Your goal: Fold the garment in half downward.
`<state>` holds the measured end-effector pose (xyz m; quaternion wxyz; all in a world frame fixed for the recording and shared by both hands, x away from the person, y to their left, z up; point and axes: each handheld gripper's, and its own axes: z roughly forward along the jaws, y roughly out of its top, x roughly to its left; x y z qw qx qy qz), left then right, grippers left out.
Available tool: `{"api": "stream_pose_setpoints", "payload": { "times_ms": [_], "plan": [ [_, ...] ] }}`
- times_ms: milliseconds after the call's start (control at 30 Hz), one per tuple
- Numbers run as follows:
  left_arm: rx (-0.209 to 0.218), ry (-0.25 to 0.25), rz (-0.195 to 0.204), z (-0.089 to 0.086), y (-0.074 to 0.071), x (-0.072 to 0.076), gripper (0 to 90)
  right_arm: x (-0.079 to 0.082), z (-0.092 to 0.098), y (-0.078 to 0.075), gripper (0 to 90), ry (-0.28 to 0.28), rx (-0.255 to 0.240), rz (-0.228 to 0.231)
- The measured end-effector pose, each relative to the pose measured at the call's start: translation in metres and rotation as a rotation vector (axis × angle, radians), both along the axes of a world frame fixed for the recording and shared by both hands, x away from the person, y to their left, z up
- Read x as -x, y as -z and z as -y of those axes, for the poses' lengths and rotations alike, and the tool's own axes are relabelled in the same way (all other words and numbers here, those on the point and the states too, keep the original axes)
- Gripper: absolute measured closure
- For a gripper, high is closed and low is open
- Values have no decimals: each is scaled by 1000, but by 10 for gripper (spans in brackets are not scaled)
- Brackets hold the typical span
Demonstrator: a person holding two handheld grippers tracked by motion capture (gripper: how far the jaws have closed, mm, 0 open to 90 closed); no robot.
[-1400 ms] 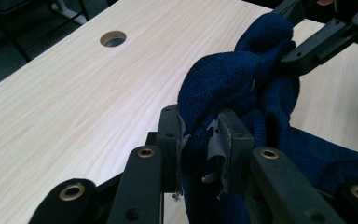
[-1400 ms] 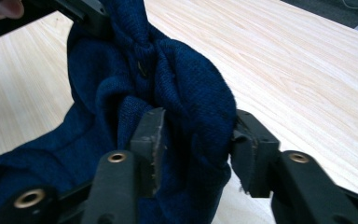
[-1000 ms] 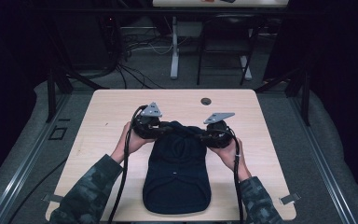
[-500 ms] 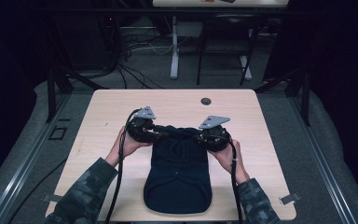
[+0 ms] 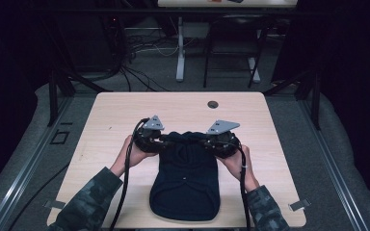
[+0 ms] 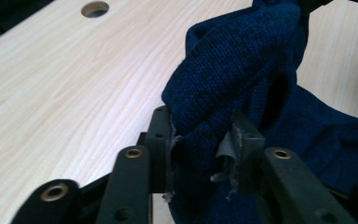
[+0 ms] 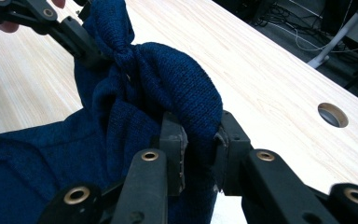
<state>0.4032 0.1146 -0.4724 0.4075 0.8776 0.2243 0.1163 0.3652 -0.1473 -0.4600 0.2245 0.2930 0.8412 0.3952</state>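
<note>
A dark blue knitted garment (image 5: 185,185) lies flat on the wooden table (image 5: 120,115), its far edge raised and bunched between my two grippers. My left gripper (image 5: 166,139) is shut on the left end of that edge. Its jaws have just been closing, with the knit fabric (image 6: 242,60) pinched between the pads of the left gripper (image 6: 200,140). My right gripper (image 5: 202,142) is shut on the right end of the edge. The fold of fabric (image 7: 158,70) is clamped in the right gripper (image 7: 198,140). The left gripper (image 7: 70,32) faces it across the bunched cloth.
A round cable hole (image 5: 213,104) sits near the table's far edge, also seen as the hole (image 6: 94,8) and the hole (image 7: 332,114). Light wood stretches to both sides of the garment. Cables and a stand's legs (image 5: 180,53) lie on the floor beyond.
Both grippers have come slightly nearer the person with the garment's far edge held between them. That edge is now more gathered into a raised bunch.
</note>
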Motion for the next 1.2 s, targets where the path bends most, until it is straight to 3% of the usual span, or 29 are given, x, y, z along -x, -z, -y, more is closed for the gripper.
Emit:
{"api": "stream_pose_setpoints", "payload": {
  "times_ms": [267,533,600,733,967,1200],
  "plan": [
    [20,-20,65,6,-10,0,735,2,5,-8,751,7,-40,10],
    [36,-51,161,12,-25,-3,735,0,9,-24,749,49,-42,80],
    [42,-55,163,12,-25,-2,735,1,9,-24,744,42,-46,79],
    [45,-59,172,11,-21,-1,735,4,10,-20,727,16,-45,37],
    [24,-48,166,12,-15,0,733,8,9,-8,710,4,-42,-18],
    [-8,-31,156,14,-11,2,712,11,10,0,710,-3,-42,-39]
  ]
}}
